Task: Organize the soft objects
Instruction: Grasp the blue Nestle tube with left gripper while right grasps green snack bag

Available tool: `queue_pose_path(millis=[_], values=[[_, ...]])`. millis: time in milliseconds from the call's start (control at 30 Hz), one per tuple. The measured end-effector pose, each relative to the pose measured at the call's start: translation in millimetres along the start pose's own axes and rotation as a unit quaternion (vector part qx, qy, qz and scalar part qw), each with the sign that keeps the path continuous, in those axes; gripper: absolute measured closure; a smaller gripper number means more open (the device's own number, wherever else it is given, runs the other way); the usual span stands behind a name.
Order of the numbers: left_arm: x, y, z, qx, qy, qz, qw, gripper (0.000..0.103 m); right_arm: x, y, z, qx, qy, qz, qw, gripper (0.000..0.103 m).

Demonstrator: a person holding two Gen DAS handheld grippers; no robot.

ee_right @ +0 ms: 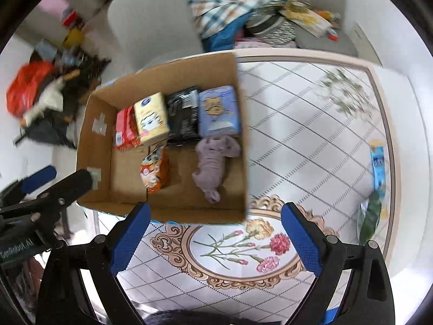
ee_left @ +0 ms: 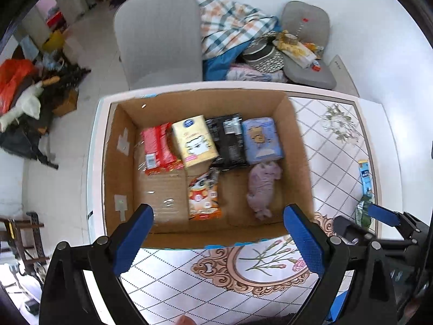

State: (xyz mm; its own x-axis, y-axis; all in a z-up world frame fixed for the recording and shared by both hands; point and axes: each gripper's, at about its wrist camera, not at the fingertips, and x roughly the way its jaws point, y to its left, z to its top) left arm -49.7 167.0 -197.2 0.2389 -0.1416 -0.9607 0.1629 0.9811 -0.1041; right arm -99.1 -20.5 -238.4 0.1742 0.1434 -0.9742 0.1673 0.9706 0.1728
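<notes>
Counter (ee_right: 311, 124) with patterned cloth carries an open cardboard box (ee_left: 297, 146) already holding a red pack, a yellow tissue box, a black pouch, a blue pack (ee_left: 261, 140), an orange pouch and a mauve soft toy (ee_left: 262, 187). Remaining loose items, a blue packet (ee_right: 378, 166) and a green packet (ee_right: 370, 220), lie at the counter's right edge, well apart from the box. Left tool (ee_left: 217, 237) and right tool (ee_right: 215, 234) both spread wide, holding nothing; judgement: swing right tool over the green packet, square its fingers across the narrow width, close gently.

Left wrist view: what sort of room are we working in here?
Probably a lived-in home room: a table with a floral cloth, a grey upholstered chair behind the cardboard box, and a plaid blanket piled beside it.
</notes>
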Motion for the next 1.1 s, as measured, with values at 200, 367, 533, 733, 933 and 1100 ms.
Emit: queue_pose_path(millis=[200, 367, 533, 733, 933, 1100], values=[[10.2, -86.7, -2.5, 0.042, 0.0, 0.026, 0.9988, 0.004, -1.9, -124.1, -22.9, 0.081, 0.015, -0.076, 0.994, 0.004], [59.7, -171.8, -1.6, 0.079, 0.035, 0.05, 0.995, 0.004, 42.0, -233.0, -36.1, 0.148, 0.059, -0.133, 0.978, 0.004], [101.6, -237.7, -6.8, 0.122, 0.065, 0.08, 0.9872, 0.004, 103.3, -279.9, -40.3, 0.18, 0.112, -0.091, 0.973, 0.02], [132.7, -288.9, -13.2, 0.153, 0.097, 0.091, 0.9794, 0.004, 118.3, -299.2, -48.3, 0.19, 0.109, -0.067, 0.973, 0.07], [158.0, -341.8, -14.4, 0.148, 0.154, 0.017, 0.9768, 0.004, 69.6, -341.8, -77.6, 0.22, 0.076, -0.032, 0.972, 0.072], [202.7, -391.1, -11.0, 0.092, 0.242, -0.073, 0.9632, 0.004, 37.1, -388.8, -92.5, 0.253, 0.052, -0.032, 0.966, 0.072]])
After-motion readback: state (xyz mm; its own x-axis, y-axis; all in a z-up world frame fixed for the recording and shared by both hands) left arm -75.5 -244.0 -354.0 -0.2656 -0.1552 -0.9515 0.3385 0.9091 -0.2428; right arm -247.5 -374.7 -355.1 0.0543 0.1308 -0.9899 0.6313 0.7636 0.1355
